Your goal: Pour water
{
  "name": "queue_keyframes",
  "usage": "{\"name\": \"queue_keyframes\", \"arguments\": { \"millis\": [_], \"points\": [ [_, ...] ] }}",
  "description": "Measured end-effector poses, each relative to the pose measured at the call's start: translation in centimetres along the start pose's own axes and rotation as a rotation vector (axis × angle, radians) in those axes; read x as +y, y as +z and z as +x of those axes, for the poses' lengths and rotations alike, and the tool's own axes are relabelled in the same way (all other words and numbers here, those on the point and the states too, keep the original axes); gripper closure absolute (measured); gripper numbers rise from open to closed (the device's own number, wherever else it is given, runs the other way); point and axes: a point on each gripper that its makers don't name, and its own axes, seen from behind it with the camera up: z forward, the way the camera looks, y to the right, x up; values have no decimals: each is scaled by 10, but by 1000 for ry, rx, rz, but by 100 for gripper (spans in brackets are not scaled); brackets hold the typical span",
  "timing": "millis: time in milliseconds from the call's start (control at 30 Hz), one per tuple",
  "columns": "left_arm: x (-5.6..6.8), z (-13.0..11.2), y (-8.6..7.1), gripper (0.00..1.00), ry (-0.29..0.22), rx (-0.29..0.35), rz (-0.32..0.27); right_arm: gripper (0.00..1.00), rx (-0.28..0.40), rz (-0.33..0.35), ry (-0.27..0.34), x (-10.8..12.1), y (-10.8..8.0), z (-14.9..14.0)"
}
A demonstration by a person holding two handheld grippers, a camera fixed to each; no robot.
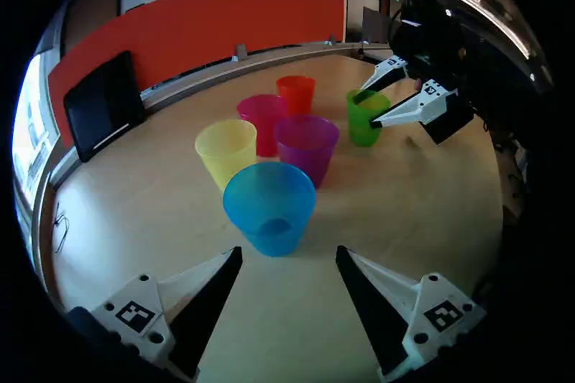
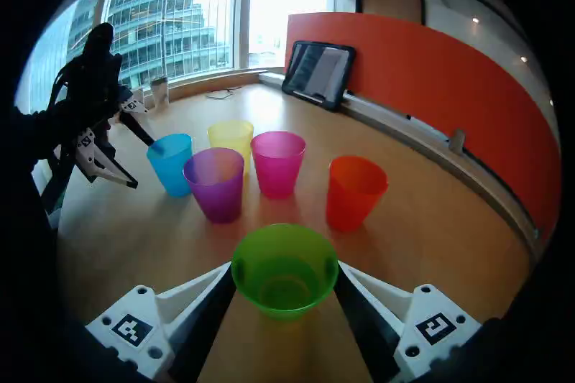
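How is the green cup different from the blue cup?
The green cup sits between the right gripper's fingers; the blue cup stands ahead of the left gripper's open fingers, untouched. The blue cup stands close to the yellow cup and purple cup; the green cup stands apart from the others. Both are upright, see-through plastic cups of the same shape.

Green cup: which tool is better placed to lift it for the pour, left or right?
Right. The green cup sits between the fingers of the right tool; whether they press is unclear. The left tool is open, by the blue cup.
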Motion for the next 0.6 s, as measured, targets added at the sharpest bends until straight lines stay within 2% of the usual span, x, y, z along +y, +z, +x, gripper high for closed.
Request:
{"name": "queue_keyframes", "arguments": {
  "millis": [600],
  "points": [
    [9,-2,-6,3,-8,-3,-10,1,-5,-5,2,0,-8,-9]
  ]
}}
